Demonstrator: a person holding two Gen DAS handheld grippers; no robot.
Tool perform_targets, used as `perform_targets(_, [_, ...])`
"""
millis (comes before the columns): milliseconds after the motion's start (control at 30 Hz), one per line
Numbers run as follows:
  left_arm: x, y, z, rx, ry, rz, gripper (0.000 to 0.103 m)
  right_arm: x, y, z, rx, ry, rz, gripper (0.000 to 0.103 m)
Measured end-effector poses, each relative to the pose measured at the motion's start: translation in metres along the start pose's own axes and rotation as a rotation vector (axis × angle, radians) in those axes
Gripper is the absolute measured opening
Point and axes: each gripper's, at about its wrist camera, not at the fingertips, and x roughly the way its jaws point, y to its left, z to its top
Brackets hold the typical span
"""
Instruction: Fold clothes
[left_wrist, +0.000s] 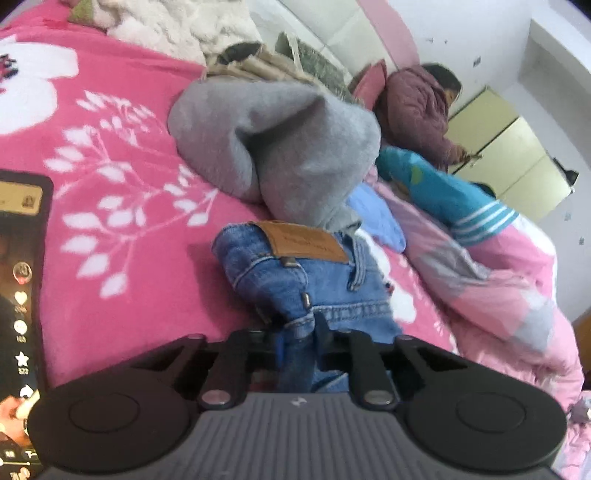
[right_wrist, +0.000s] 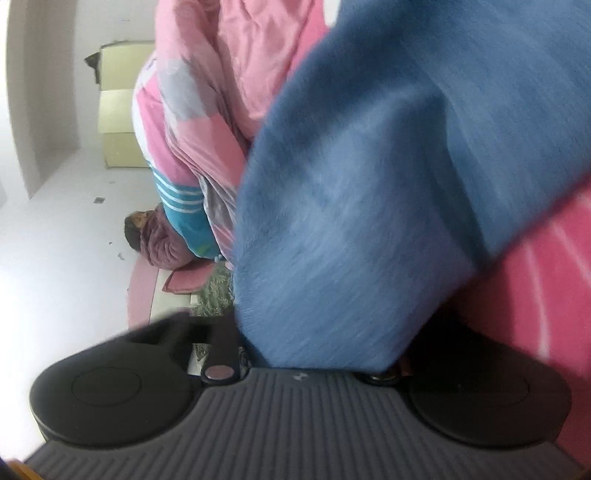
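Blue jeans with a tan leather patch lie bunched on the pink flowered blanket. My left gripper is shut on a fold of their waistband, with denim pinched between the black fingers. A grey sweatshirt is heaped just beyond the jeans. In the right wrist view, blurred blue fabric fills most of the picture and runs down into my right gripper. That fabric hides the fingertips, and the gripper is shut on it.
A phone with a lit screen lies at the left on the blanket. To the right are a light-blue cloth, a teal striped garment and a pink quilt. A person in a maroon jacket sits beyond, by yellow cabinets.
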Motion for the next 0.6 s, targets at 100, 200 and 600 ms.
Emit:
perform_targets(100, [-0.013,0.004,0.005,-0.013,-0.024,0.005,0.010,-0.001,0.005,-0.004,-0.038,0.010,-0.008,0.003])
perform_targets(200, [-0.026,0.011,0.011,-0.023,-0.062,0.029,0.010,-0.007,0.008,-0.012,-0.043,0.045,-0.004,0.003])
perform_targets(600, [-0.036,0.014,0.002,-0.013,-0.047,0.109,0.064,-0.025,0.015,-0.020,-0.124,0.232,-0.068,0.051])
